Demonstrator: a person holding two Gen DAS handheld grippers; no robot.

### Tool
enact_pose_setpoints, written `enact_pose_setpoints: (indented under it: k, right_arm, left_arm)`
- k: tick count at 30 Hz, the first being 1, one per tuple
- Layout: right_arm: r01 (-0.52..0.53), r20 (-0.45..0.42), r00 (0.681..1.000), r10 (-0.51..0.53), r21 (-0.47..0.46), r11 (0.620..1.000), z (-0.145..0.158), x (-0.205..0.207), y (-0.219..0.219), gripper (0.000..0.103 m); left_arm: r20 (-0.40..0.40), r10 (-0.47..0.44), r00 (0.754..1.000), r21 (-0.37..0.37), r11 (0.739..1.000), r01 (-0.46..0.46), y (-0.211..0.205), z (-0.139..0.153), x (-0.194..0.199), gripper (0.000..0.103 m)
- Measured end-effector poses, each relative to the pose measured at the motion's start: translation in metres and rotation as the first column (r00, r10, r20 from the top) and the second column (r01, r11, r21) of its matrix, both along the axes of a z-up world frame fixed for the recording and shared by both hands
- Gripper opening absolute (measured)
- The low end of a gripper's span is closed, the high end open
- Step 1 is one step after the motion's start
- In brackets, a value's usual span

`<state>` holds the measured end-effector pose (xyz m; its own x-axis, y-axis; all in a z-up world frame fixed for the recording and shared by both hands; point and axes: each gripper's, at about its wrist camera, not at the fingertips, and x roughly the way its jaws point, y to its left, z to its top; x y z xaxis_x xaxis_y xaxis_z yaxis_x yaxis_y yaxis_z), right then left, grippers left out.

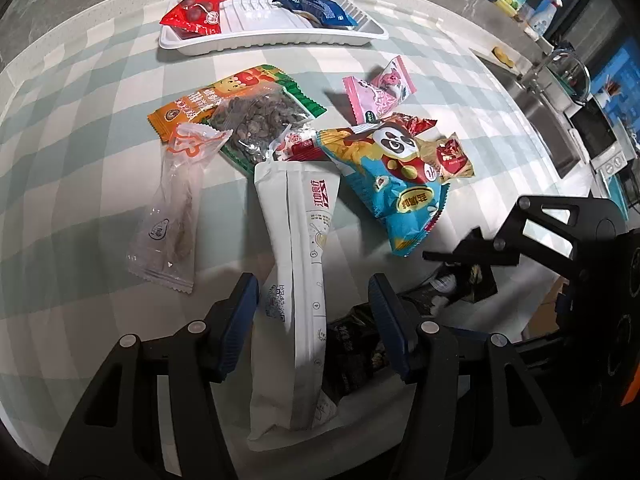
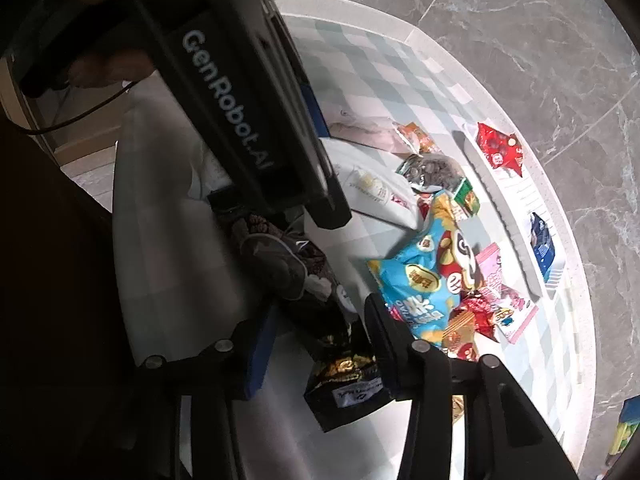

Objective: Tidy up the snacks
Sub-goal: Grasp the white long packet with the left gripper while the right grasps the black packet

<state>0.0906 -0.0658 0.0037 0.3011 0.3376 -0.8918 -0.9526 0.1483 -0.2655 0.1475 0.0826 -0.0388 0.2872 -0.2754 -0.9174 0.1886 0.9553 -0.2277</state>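
A white tray (image 1: 276,40) at the table's far side holds a red packet (image 1: 196,10) and a dark blue packet (image 1: 316,8). Loose snacks lie in front of it: a blue panda chip bag (image 1: 396,172), a green seed bag (image 1: 256,120), a pink packet (image 1: 380,92), a clear packet (image 1: 172,216). My left gripper (image 1: 312,304) is open, its jaws on either side of a long white packet (image 1: 296,264) without touching it. My right gripper (image 2: 320,340) is open around a black packet (image 2: 344,376), which also shows in the left wrist view (image 1: 352,356). The right gripper shows in the left view (image 1: 480,248).
The table has a green-and-white checked cloth (image 1: 80,160). A sink and counter (image 1: 552,128) with bottles stand to the right. The left gripper's body (image 2: 240,120) fills the upper left of the right wrist view. The tray also shows there (image 2: 516,216).
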Motion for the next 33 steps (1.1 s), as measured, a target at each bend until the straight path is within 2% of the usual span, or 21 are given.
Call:
enact_pose_setpoints:
  k: [2, 6, 10, 11, 12, 15, 18, 24, 33]
  right_arm:
    - [0.005, -0.005, 1.000, -0.005, -0.002, 1.000, -0.001, -0.002, 0.001, 0.038]
    - [0.023, -0.052, 0.998, -0.022, 0.005, 1.000, -0.002, -0.001, 0.000, 0.023]
    - [0.061, -0.093, 0.994, -0.059, 0.025, 0.998, 0.001, -0.001, -0.005, 0.022]
    - [0.072, -0.105, 0.992, -0.069, 0.029, 0.997, 0.002, 0.000, -0.007, 0.021]
    - [0.081, -0.115, 0.990, -0.077, 0.031, 0.996, 0.003, 0.001, -0.008, 0.021]
    - [0.107, -0.151, 0.984, -0.098, 0.049, 0.993, 0.007, 0.004, -0.013, 0.020]
    - [0.143, -0.188, 0.974, -0.129, 0.065, 0.988, 0.010, 0.009, -0.019, 0.019]
    - [0.260, -0.336, 0.919, -0.206, 0.122, 0.958, 0.020, 0.021, -0.038, 0.017]
    - [0.390, -0.476, 0.838, -0.269, 0.175, 0.904, 0.030, 0.037, -0.055, 0.017]
  left_arm:
    - [-0.003, 0.001, 1.000, 0.001, 1.000, -0.001, 0.001, -0.002, 0.001, 0.055]
    - [-0.007, -0.007, 1.000, 0.000, 1.000, 0.007, 0.002, -0.008, 0.003, 0.055]
    - [-0.014, 0.000, 1.000, -0.052, 0.999, -0.001, 0.006, -0.016, 0.006, 0.055]
    - [-0.014, 0.006, 1.000, -0.059, 0.998, -0.007, 0.007, -0.017, 0.007, 0.051]
    - [-0.009, 0.008, 1.000, -0.052, 0.999, -0.008, 0.008, -0.017, 0.008, 0.041]
    - [-0.019, 0.030, 0.999, -0.092, 0.995, -0.032, 0.016, -0.019, 0.012, 0.030]
    - [-0.020, 0.052, 0.998, -0.104, 0.993, -0.054, 0.023, -0.018, 0.014, 0.027]
    - [-0.015, 0.069, 0.998, -0.130, 0.989, -0.070, 0.030, -0.017, 0.010, 0.026]
    - [-0.004, 0.102, 0.995, -0.183, 0.978, -0.101, 0.041, -0.008, -0.001, 0.024]
